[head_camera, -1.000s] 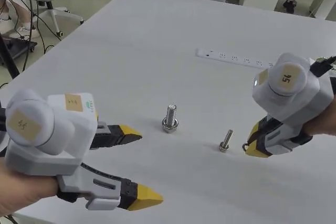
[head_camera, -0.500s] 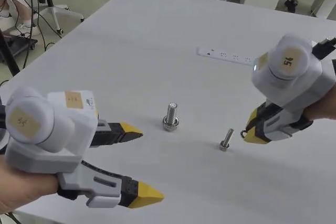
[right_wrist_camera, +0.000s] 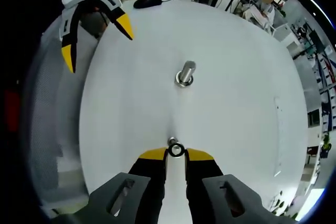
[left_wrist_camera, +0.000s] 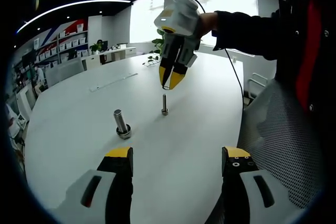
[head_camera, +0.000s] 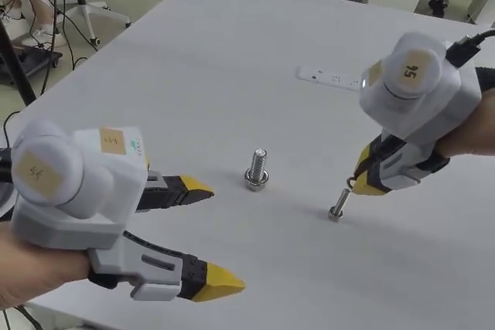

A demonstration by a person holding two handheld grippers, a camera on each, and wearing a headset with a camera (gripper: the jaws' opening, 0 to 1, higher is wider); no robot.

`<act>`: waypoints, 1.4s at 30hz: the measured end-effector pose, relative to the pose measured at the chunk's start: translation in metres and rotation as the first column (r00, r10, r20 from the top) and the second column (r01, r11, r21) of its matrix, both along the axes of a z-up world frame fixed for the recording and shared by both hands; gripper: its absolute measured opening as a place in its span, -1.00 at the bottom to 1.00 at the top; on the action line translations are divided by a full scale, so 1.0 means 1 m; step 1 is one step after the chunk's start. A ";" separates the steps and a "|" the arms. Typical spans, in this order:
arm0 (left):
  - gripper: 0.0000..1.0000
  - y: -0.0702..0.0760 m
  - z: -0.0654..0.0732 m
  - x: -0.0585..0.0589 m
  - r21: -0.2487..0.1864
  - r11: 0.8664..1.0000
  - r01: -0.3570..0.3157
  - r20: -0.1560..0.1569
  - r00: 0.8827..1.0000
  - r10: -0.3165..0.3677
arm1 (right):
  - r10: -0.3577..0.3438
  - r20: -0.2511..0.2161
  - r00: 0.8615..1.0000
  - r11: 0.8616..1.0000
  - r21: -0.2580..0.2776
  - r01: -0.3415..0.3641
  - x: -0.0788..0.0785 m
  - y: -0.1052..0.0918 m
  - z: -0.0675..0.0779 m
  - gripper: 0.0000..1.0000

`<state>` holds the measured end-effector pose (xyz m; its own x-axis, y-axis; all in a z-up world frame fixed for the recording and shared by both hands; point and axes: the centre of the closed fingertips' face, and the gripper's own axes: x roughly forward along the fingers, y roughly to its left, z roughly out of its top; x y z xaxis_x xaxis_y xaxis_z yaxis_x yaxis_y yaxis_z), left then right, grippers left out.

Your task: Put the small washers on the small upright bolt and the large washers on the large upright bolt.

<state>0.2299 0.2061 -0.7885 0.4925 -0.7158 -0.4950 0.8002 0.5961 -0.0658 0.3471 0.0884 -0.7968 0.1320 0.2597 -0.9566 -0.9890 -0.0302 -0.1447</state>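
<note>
My right gripper [right_wrist_camera: 176,153] hangs over the middle of the desk [head_camera: 193,59], jaws closed on a small washer [right_wrist_camera: 176,151] pinched between the yellow tips. The washer sits just above the head of the small upright bolt [head_camera: 337,206], not yet on it. The large upright bolt [head_camera: 257,169] stands a little nearer the desk's left edge, apart from the small one, with a wider metal ring at its foot. My left gripper [head_camera: 215,236] hovers at the near left edge, jaws spread wide and gripping nothing, pointing toward both bolts. A white power strip [head_camera: 329,79] lies toward the far edge, behind the right gripper.
</note>
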 end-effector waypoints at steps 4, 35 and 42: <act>0.36 0.000 0.000 0.000 -0.001 1.000 -0.003 -0.001 1.000 0.003 | 0.007 -0.007 1.000 1.000 -0.004 -0.007 0.001 0.001 -0.004 -0.72; 0.36 0.001 -0.003 -0.001 0.001 1.000 -0.009 -0.020 1.000 0.009 | 0.010 -0.054 0.998 0.999 -0.039 -0.012 -0.002 0.000 -0.028 -0.72; 0.36 0.002 -0.003 -0.001 0.003 1.000 -0.013 -0.022 1.000 0.013 | 0.007 -0.068 0.998 0.999 -0.049 -0.010 -0.001 -0.001 -0.041 -0.72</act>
